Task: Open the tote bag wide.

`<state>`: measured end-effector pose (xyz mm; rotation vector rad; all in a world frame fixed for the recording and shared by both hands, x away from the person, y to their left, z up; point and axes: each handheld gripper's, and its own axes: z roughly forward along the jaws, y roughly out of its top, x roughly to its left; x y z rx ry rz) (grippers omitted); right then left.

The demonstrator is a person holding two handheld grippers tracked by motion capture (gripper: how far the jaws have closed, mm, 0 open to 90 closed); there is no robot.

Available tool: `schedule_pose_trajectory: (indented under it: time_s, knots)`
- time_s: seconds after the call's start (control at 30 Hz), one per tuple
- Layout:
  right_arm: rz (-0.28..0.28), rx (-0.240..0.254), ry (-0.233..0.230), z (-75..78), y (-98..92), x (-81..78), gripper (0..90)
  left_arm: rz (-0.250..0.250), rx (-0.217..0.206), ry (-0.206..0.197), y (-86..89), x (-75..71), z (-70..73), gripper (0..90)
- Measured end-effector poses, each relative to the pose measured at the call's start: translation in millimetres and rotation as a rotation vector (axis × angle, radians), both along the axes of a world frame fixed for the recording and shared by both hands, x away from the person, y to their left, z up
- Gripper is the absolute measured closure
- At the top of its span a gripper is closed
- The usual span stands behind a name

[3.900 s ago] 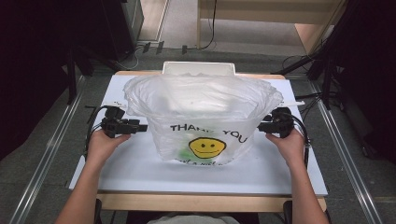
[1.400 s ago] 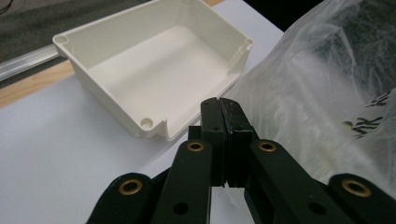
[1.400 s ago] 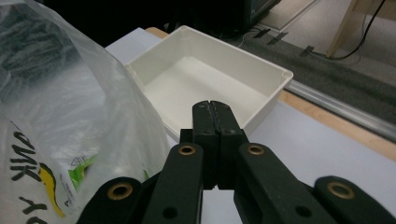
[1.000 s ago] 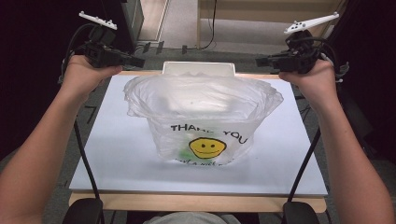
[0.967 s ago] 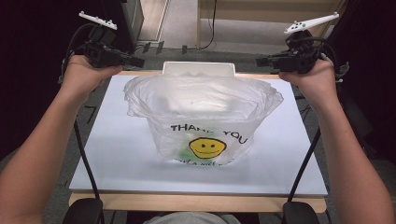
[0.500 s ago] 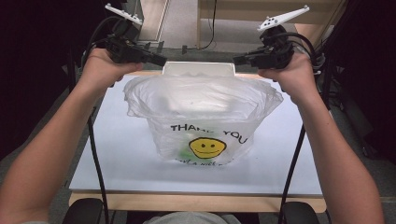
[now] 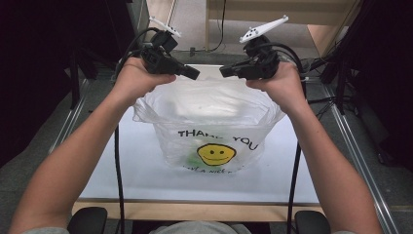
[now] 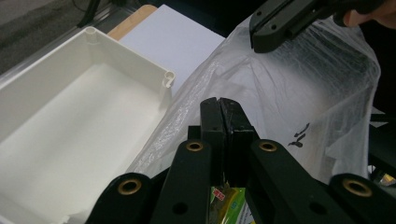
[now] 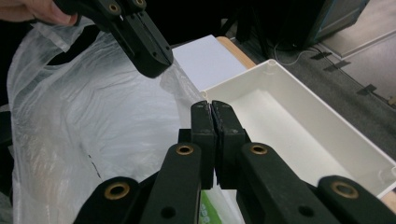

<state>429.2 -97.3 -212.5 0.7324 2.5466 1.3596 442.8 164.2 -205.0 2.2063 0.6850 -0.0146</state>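
Note:
A clear plastic bag printed with "THANK YOU" and a yellow smiley stands open on the white mat. Something green lies inside it. My left gripper and right gripper hover above the bag's far rim, tips facing each other a short gap apart. Both are shut with nothing between the jaws. The left gripper view has its own shut jaws over the bag, with the other gripper ahead. In the right gripper view, the shut jaws face the left gripper.
A white, empty rectangular tray sits just behind the bag at the table's far edge, also in the right gripper view. Cables trail down from both grippers beside the forearms. Metal rails run along both sides of the table.
Both hands left the table beside the bag, rose, then swung inward toward each other over the bag's far rim. The bag has stayed put.

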Motion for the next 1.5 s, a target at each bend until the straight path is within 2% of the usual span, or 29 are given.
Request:
schedule_pose_trajectory:
  time_s: [0.07,0.1,0.17,0.23,0.33,0.37,0.47,0.6,0.77,0.83,0.97,1.0,1.1,1.13,1.17,1.37,1.5]
  knots:
    - [0.005,-0.003,0.012,-9.0,2.6,-0.4,89.5,-0.006,0.001,0.007,-3.0,-1.1,-7.4,89.9]
    - [0.005,-0.003,0.012,-9.0,2.6,-0.4,89.5,-0.011,0.018,0.012,-4.1,-1.3,-10.7,89.9]
    - [0.009,-0.017,0.029,-19.2,5.1,-0.3,89.4,-0.006,0.034,0.011,-6.2,-3.1,-17.8,89.5]
    - [0.008,-0.035,0.043,-28.9,6.9,-1.1,88.9,-0.002,0.033,0.013,-6.4,-4.9,-23.4,89.2]
    - [0.008,-0.045,0.062,-46.7,6.3,-0.3,88.2,-0.007,0.054,0.022,-6.6,-9.0,-39.7,89.1]
    - [0.008,-0.045,0.062,-46.7,6.3,-0.3,88.2,-0.007,0.054,0.022,-6.6,-9.0,-39.7,89.1]
    - [0.005,-0.043,0.076,-56.5,5.1,-0.5,88.5,0.001,0.070,0.020,-6.9,-10.7,-51.4,89.1]
    - [-0.007,-0.034,0.080,-64.9,0.9,-1.6,88.6,0.016,0.050,0.040,-1.6,-10.8,-66.4,88.6]
    - [-0.012,-0.027,0.090,-72.2,-2.1,-3.0,88.5,0.030,0.052,0.057,1.8,-11.1,-78.4,88.7]
    - [-0.018,-0.037,0.092,-75.8,-2.3,-4.2,88.3,0.031,0.065,0.062,2.6,-11.6,-83.7,88.7]
    - [-0.019,-0.043,0.095,-84.3,-2.9,-7.1,88.3,0.038,0.058,0.064,5.2,-12.9,-92.7,88.3]
    - [-0.024,-0.053,0.093,-88.7,-3.0,-7.9,88.3,0.043,0.071,0.062,5.5,-13.4,-97.0,88.3]
    - [-0.030,-0.048,0.106,-93.0,-3.3,-8.1,88.3,0.046,0.074,0.068,6.0,-13.4,-101.9,88.1]
    - [-0.034,-0.051,0.106,-98.6,-3.7,-7.9,88.3,0.052,0.077,0.065,6.0,-13.6,-104.4,88.1]
    - [-0.036,-0.058,0.115,-101.1,-3.4,-7.8,88.3,0.056,0.063,0.067,7.0,-13.7,-109.3,88.1]
    - [-0.050,-0.059,0.116,-112.7,-3.5,-6.9,88.3,0.074,0.064,0.072,8.8,-13.1,-120.2,88.3]
    - [-0.058,-0.078,0.123,-120.2,-1.6,-6.7,88.1,0.076,0.040,0.082,11.1,-12.5,-128.5,88.2]
